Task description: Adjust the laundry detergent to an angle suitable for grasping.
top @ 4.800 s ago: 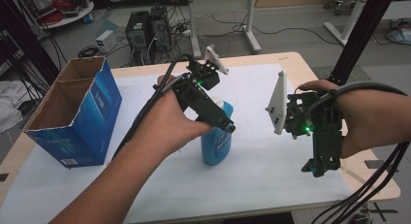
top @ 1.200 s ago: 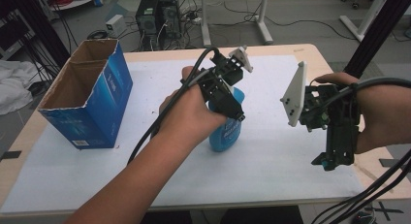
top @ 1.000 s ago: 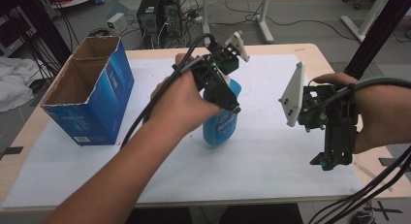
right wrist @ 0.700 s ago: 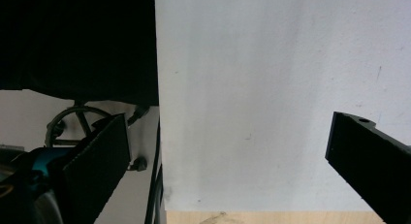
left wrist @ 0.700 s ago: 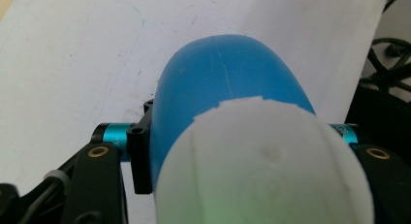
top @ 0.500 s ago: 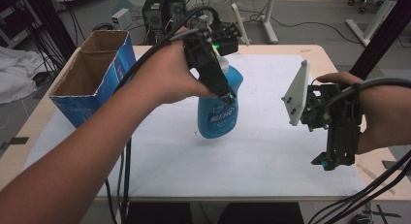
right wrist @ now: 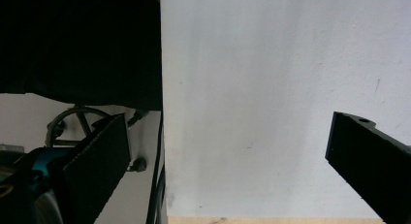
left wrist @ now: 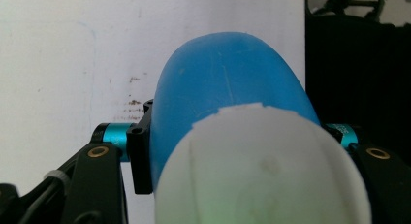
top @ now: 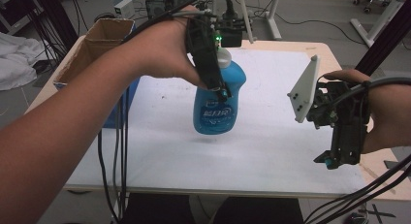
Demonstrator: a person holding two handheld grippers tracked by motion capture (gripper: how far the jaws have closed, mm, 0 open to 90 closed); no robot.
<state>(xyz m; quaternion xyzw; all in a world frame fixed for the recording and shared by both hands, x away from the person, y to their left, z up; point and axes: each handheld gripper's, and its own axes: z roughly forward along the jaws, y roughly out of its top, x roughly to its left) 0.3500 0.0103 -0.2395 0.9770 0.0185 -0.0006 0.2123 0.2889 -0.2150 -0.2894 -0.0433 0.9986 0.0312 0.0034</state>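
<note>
High view: my left gripper (top: 220,90) pinches the blue bottle (top: 217,105) just below its white cap (left wrist: 261,170), clear above the table (top: 271,151). I'd keep it upright and carry it slowly toward the cardboard box (top: 99,44); the right gripper (top: 339,158) hangs spread and empty.
</note>
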